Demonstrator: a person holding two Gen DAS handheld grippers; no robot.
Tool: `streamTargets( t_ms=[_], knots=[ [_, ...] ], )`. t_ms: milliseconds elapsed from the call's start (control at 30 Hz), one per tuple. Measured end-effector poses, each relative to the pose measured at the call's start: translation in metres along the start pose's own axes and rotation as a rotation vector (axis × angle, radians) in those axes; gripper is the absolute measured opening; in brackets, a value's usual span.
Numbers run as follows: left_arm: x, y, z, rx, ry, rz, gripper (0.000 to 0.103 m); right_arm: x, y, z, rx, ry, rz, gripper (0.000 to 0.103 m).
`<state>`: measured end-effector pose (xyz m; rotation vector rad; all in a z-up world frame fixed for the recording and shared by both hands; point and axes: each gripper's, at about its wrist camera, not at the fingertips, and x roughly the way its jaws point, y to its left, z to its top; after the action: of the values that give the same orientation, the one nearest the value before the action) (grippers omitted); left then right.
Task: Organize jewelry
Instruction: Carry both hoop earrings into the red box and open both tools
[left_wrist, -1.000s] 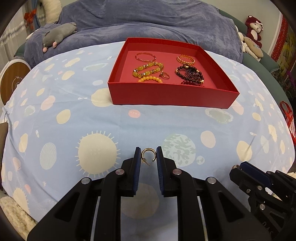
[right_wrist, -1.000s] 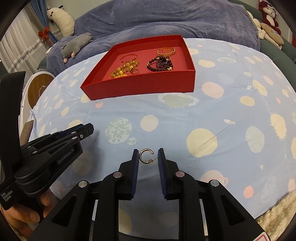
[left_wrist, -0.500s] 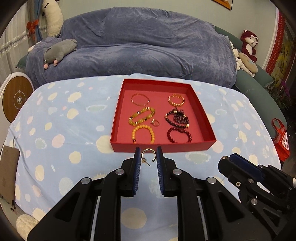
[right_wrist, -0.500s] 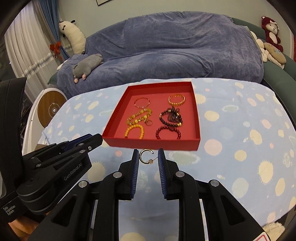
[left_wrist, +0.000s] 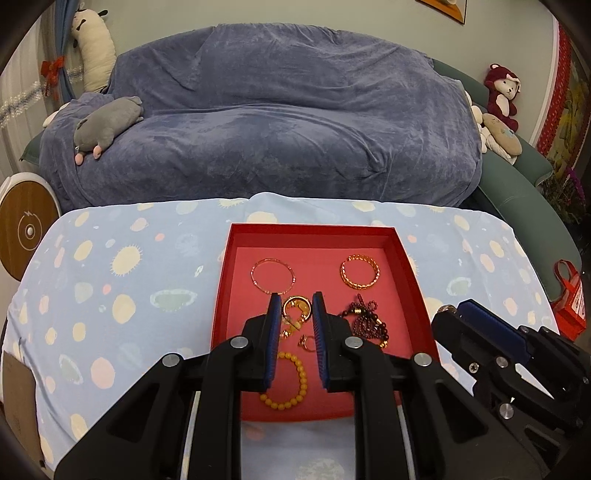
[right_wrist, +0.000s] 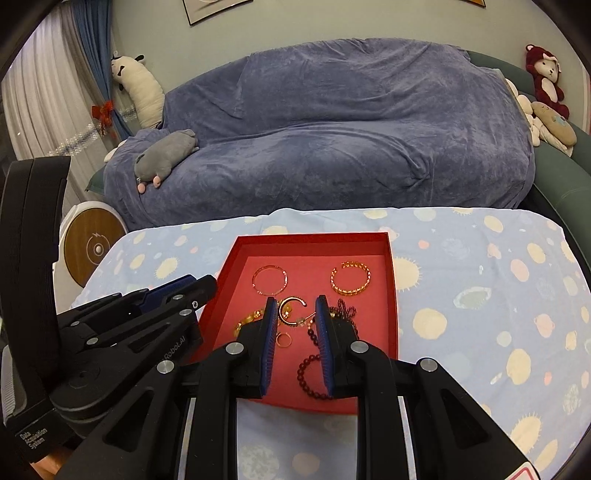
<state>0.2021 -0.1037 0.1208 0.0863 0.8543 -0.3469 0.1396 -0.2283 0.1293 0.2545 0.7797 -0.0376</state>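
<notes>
Blue-draped sofa (left_wrist: 280, 122) behind spotted tablecloth (left_wrist: 122, 295).

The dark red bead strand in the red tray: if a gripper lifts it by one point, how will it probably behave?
The dark red bead strand lies bunched in loops, so it is probably floppy and would hang and swing. Its round beads may slip between pads. It touches other pieces in the red tray, so it might drag them along.
</notes>
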Motion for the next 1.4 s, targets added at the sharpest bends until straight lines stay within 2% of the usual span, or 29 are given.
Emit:
streamTargets(
  t_ms=[300,600,867,1400],
  knots=[
    [0.072,0.007,0.023,-0.008,0.063,0.029,0.017,0.069,-0.015,0.02,0.009,0.054,-0.024,0.02],
    [0.122,0.016,0.019,-0.02,0.123,0.049,0.017,0.115,-0.022,0.017,0.015,0.107,-0.038,0.02],
    [0.14,0.017,0.015,-0.024,0.147,0.063,0.017,0.135,-0.027,0.014,0.023,0.13,-0.044,0.02],
    [0.153,0.018,0.01,-0.024,0.168,0.079,0.017,0.147,-0.027,0.01,0.007,0.149,-0.055,0.021]
  ],
)
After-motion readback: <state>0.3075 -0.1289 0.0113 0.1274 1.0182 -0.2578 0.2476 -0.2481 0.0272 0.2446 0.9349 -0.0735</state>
